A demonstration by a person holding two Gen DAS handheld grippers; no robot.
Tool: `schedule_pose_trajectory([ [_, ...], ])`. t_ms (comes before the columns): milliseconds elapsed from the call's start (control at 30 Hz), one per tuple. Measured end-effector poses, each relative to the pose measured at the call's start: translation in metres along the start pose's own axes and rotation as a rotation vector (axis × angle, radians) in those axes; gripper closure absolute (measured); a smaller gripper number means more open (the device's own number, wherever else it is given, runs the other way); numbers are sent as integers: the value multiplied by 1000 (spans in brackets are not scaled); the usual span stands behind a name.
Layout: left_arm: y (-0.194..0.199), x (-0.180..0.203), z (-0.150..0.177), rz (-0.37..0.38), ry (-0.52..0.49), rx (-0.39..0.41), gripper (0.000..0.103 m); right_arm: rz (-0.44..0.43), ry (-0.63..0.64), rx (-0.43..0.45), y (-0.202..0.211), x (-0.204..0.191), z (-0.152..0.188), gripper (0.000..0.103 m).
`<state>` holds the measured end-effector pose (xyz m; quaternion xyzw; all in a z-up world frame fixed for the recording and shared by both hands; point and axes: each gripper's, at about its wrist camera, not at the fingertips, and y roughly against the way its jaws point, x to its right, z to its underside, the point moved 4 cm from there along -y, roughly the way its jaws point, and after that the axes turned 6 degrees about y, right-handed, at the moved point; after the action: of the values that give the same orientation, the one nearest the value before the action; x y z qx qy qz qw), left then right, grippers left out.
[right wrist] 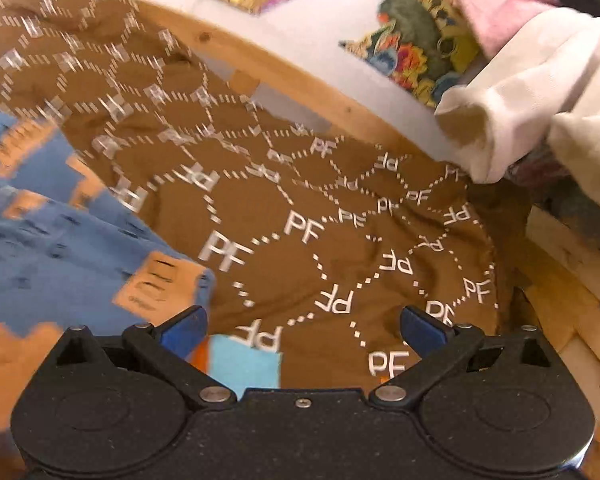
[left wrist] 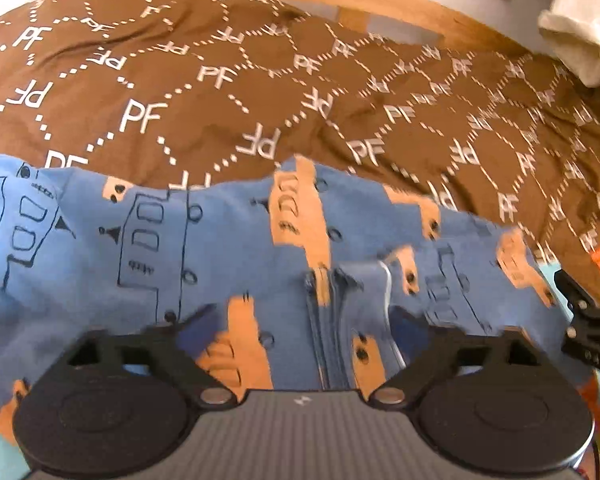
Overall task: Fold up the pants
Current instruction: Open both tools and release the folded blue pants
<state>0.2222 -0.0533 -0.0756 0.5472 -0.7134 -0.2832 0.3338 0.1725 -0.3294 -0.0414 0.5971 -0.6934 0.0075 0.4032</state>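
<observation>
The pants (left wrist: pixel 148 240) are blue with orange and outlined vehicle prints. They lie spread on a brown cover (left wrist: pixel 220 80) printed with white PF letters, and their waistband seam runs between my left fingers. My left gripper (left wrist: pixel 304 320) hovers low over them, jaws wide and open, pressing on nothing. In the right wrist view the pants (right wrist: pixel 60 240) fill the left side. My right gripper (right wrist: pixel 306 328) is open over the bare brown cover (right wrist: pixel 300 220) to the right of the pants, with its blue pads (right wrist: pixel 188 328) holding nothing.
A wooden frame (right wrist: pixel 300 80) borders the cover at the back and right. A cream garment (right wrist: pixel 520 112) and a pink cloth (right wrist: pixel 500 12) are heaped at the far right. Colourful patterned fabric (right wrist: pixel 412 40) lies beyond. A light-blue cloth (right wrist: pixel 246 362) lies under the right gripper.
</observation>
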Motion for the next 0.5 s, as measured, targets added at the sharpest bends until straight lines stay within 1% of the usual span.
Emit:
schedule_pose_trajectory([
  [67,8,2,9,7,-26,-13,1,-27,-6,17,24,-6,3,1],
  [167,13,2,28,-12,-60,-36,1,-64,27,-10,44,-22,15,1],
  [267,20,-1,42,-40,-72,-11,1,-67,45,-20,49,-29,27,1],
  [400,27,-9,46,-63,-35,-23,1,-64,27,-32,46,-21,26,1],
  [500,28,-14,49,-67,-34,-23,1,-53,29,-35,47,-19,27,1],
])
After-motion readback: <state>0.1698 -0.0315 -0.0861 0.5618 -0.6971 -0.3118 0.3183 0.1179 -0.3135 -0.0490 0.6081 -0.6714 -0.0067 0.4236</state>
